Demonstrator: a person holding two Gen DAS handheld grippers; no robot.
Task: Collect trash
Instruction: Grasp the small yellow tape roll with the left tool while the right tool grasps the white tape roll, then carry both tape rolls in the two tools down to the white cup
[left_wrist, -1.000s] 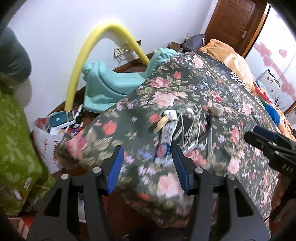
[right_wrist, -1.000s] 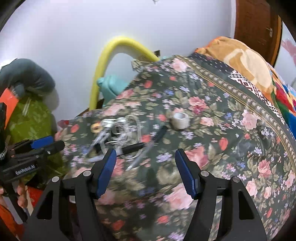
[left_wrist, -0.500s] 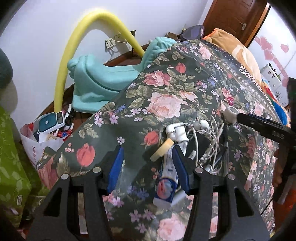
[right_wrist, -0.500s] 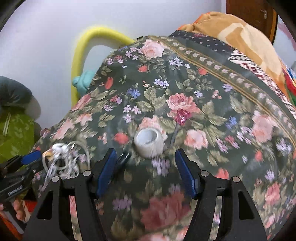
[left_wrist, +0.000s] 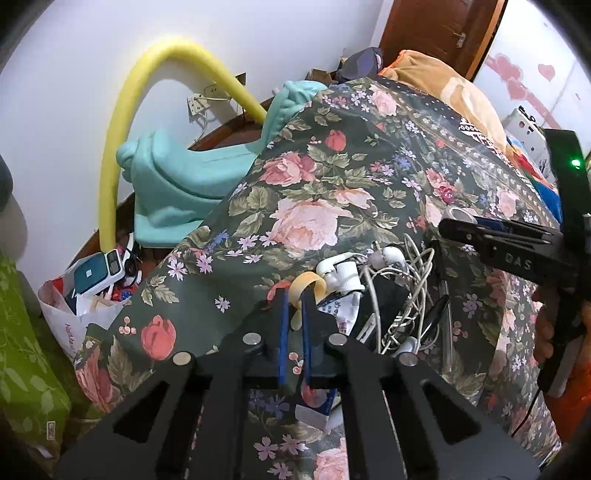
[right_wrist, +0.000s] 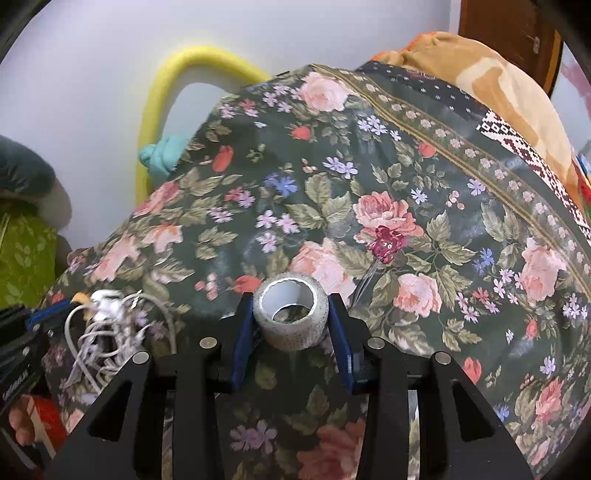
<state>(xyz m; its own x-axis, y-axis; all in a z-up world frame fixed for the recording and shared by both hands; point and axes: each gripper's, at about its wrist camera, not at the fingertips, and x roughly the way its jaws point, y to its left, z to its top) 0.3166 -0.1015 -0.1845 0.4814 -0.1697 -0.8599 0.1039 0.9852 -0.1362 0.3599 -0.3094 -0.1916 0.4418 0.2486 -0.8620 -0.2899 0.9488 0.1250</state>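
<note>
Left gripper (left_wrist: 293, 308) jaws pinch the rubber band (left_wrist: 308, 282) beside the cable tangle (left_wrist: 400, 295), right gripper (right_wrist: 291, 319) jaws closing around the tape roll (right_wrist: 290, 315) — squeeze square, lift straight.

Left tongs (left_wrist: 293, 310) pinched on beige rubber band (left_wrist: 308, 286) beside tangled white cables (left_wrist: 399, 295), floral cloth (left_wrist: 314, 206)

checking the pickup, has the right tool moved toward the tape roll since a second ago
Yes. The right tool came forward across the floral quilt to the tape roll, which now sits between its closing jaws.
</note>
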